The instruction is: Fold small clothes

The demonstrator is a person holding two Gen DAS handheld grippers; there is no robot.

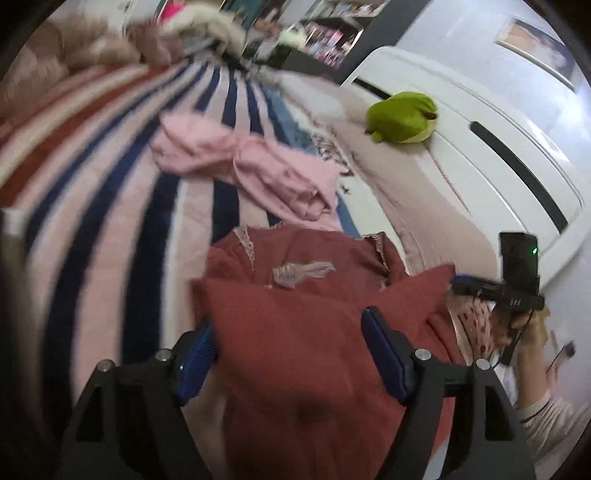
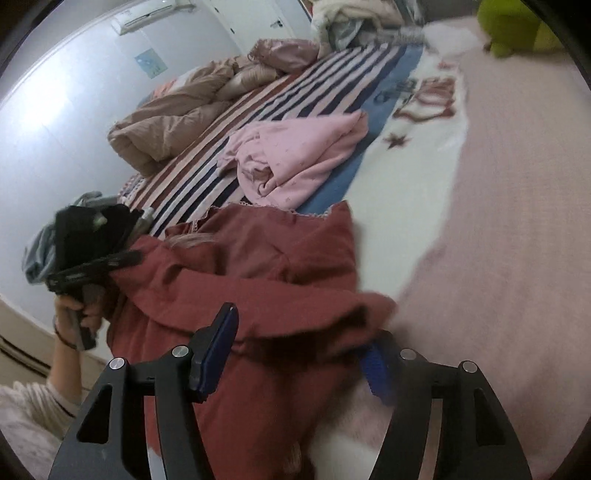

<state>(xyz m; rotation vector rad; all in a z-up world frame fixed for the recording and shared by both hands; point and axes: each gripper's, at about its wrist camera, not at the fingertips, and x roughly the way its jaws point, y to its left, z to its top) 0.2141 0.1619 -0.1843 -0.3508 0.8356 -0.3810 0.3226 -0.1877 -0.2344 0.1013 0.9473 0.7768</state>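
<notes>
A dark red small garment (image 1: 295, 302) with lace trim lies on the bed, its near part folded over; it also shows in the right wrist view (image 2: 251, 273). My left gripper (image 1: 291, 332) is open, its blue pads on either side of the garment's near edge. My right gripper (image 2: 303, 339) is open too, with the garment's right corner draped between its fingers. A crumpled pink garment (image 1: 251, 166) lies farther back on the striped blanket, also in the right wrist view (image 2: 295, 158). Each view shows the other gripper in a hand at the side.
A striped blanket (image 1: 110, 177) covers the bed. A green plush toy (image 1: 402, 116) sits by the white headboard (image 1: 498, 140). A brown quilt (image 2: 177, 110) and piled clothes (image 2: 354, 18) lie at the far end. Dark clothes (image 2: 85, 229) sit at the left edge.
</notes>
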